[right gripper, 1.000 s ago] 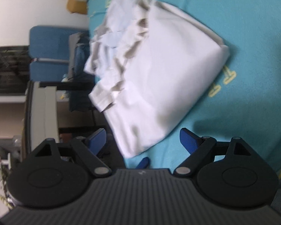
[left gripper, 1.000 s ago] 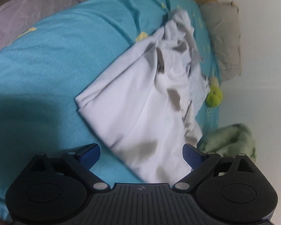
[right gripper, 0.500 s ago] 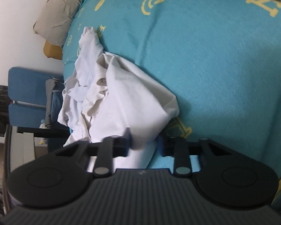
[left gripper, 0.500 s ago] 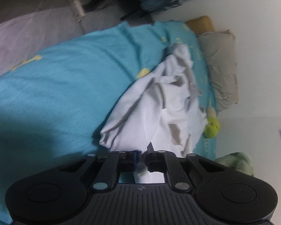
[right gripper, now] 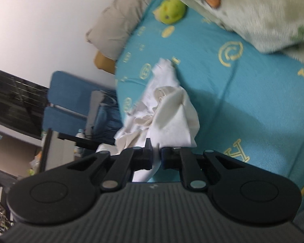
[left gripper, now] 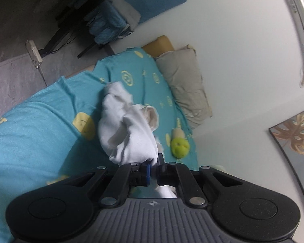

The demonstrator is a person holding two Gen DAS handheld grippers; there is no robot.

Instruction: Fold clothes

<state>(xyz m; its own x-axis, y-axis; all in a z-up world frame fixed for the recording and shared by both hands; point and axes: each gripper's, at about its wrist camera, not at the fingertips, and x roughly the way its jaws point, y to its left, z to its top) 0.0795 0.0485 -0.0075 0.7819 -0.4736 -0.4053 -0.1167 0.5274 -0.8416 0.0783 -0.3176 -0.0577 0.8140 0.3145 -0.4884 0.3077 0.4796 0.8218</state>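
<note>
Garment (left gripper: 129, 135): plain white, no print; grey in fold shadows.
Bed cover (left gripper: 30, 133): turquoise, pale yellow logo and letter motifs.
Plush toy (left gripper: 180, 144), ahead-right of left claw (left gripper: 154, 169): lime green, cream top.
Pillow (left gripper: 184, 87) beyond it: beige-grey; ochre cushion (left gripper: 160, 43) behind.
Blanket (right gripper: 253, 10), ahead-right of right claw (right gripper: 156, 159): pale green, darker green specks, orange spot.
Claw bodies: black; left pad (left gripper: 148, 172) blue.
Chair (right gripper: 66, 103): blue.
</note>
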